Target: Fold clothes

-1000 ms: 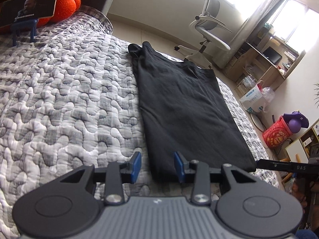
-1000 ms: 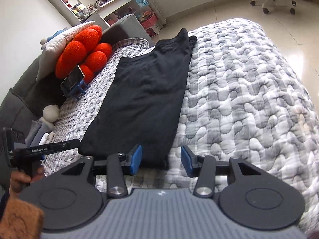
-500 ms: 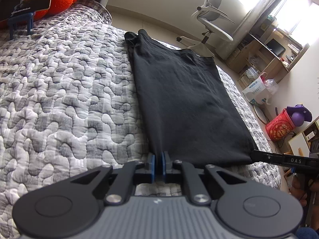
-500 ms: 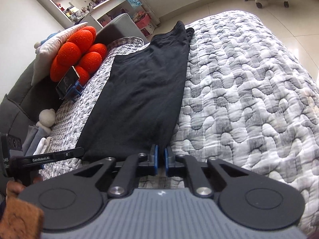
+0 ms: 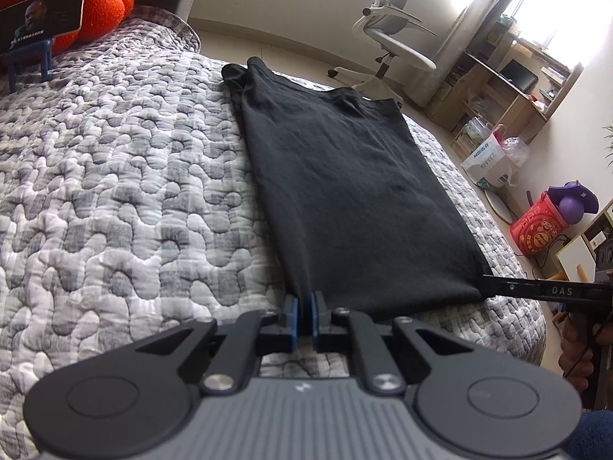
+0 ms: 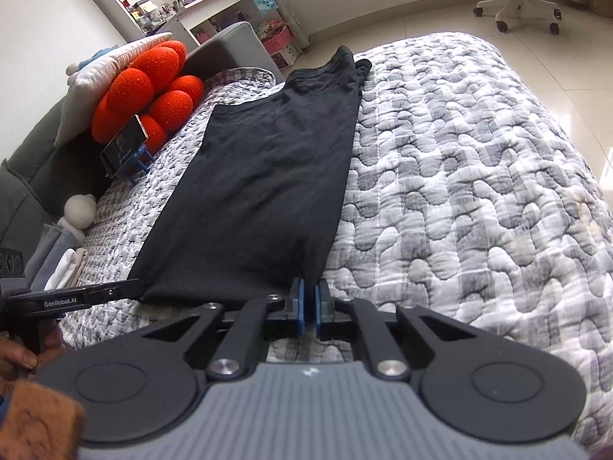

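Note:
A black garment (image 5: 337, 176) lies flat and lengthwise, folded into a long strip, on the grey quilted bed (image 5: 115, 191). My left gripper (image 5: 304, 314) is shut on its near left hem corner. My right gripper (image 6: 310, 308) is shut on the near right hem corner of the same garment (image 6: 268, 176). Each gripper shows in the other's view as a black finger at the hem: the right one (image 5: 536, 290) and the left one (image 6: 88, 294).
A phone on a blue stand (image 6: 126, 149) and orange cushions (image 6: 149, 92) sit at the head of the bed. A white office chair (image 5: 390, 38), desk shelves and a red box (image 5: 540, 230) stand on the floor beyond the bed edge.
Both grippers went from open around the hem corners to shut on them. The garment's near edge is now pinched and slightly raised at both corners.

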Motion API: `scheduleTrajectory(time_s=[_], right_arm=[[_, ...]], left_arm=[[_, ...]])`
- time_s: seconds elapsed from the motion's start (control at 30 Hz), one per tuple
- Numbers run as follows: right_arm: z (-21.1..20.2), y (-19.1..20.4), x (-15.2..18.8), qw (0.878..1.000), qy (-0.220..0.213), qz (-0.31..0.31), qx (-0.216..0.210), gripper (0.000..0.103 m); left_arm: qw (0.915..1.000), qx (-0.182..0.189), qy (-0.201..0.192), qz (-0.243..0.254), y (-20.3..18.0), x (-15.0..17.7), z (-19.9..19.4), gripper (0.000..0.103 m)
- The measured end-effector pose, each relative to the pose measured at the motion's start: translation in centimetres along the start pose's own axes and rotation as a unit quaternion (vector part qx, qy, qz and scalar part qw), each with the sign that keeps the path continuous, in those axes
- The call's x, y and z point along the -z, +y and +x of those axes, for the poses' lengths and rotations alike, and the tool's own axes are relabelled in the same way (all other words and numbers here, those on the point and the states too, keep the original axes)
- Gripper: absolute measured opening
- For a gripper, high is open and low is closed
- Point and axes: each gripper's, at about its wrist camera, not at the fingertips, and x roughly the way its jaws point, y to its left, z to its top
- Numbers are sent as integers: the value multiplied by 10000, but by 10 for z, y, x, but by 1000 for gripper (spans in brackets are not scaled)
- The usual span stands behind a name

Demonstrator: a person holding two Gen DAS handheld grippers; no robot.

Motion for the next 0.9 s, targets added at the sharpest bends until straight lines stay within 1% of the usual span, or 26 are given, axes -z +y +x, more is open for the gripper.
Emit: scheduleTrajectory(time_s=[0.13,0.23,0.3,0.47,0.63,0.67,0.73,0.77,0.83,0.9], right_arm=[[-2,3,1,10000,-25,-24,21,11],[-4,10,2,9998,-48,-190,30,8],[-8,12,1,9997,-61,-220,-29,7],[-20,16,-1,9993,-66,-328,-180,7],[-13,15,6,9987,172,-482,71,7],[-8,14,8,9984,226,-502,138,7],[-6,14,9,9984,198,-506,147,11],[-6,15,9,9985,173,-508,146,13],[-8,15,7,9983,126,-540,182,14],[-13,14,3,9975,6,-636,295,15]], left_arm=[[10000,-53,-11,60,-2,2,0,7],[10000,-52,9,-15,0,1,-1,7],[10000,-80,27,16,-2,2,-3,7],[9999,-14,145,60,-2,4,-9,7],[9996,49,272,83,-1,10,-8,8],[9995,63,286,73,0,10,-7,9],[9995,79,318,15,2,7,-7,12],[9995,57,310,44,3,7,-9,12],[9995,10,291,109,4,5,-14,16],[9995,-38,272,174,5,4,-18,24]])
